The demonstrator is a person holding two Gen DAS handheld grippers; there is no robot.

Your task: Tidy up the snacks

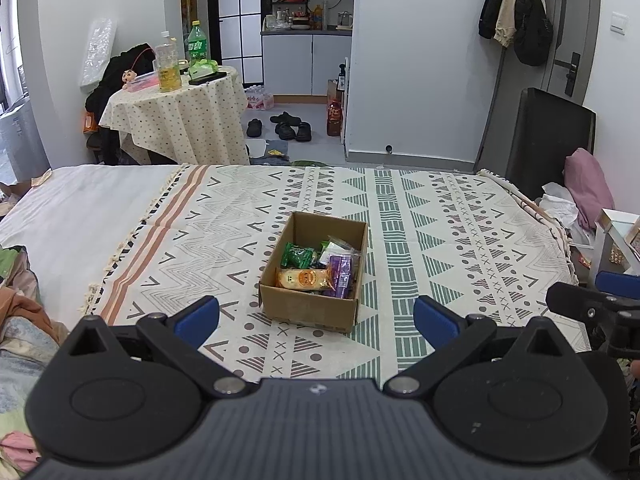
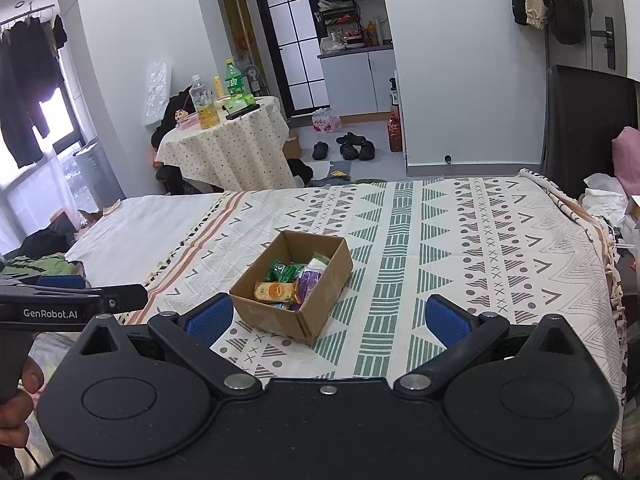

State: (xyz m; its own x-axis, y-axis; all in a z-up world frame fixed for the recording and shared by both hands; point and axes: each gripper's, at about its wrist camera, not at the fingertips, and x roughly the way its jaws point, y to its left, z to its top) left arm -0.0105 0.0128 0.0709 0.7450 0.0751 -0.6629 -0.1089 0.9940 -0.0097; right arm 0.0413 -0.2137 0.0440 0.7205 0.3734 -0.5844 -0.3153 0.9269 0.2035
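A cardboard box (image 1: pixel 314 280) sits on a bed covered with a patterned blanket (image 1: pixel 440 240). The box is open at the top and holds the snacks. Inside lie a green packet (image 1: pixel 297 256), a yellow-orange packet (image 1: pixel 304 279) at the near side, and a purple packet (image 1: pixel 341 274) on the right. A clear wrapper (image 1: pixel 340 247) leans by the far right wall of the box.

The left tool (image 1: pixel 316 318) hangs over the blanket just in front of the box. Its 2 blue fingers (image 1: pixel 198 318) are wide apart and hold nothing. The right tool (image 2: pixel 329 319) also hangs just in front of the box, a little to its right. Its blue fingers (image 2: pixel 446 318) are wide apart and empty too. Neither tool touches the box.

In the right wrist view, the left tool shows at the left edge, with a hand (image 2: pixel 18 396) gripping its handle.

Far behind the bed stands a round table (image 1: pixel 180 116) with a dotted cloth. On it are a bottle of yellow drink (image 1: pixel 168 64) and a green bottle (image 1: pixel 197 42). Black shoes (image 1: pixel 286 124) lie on the floor.
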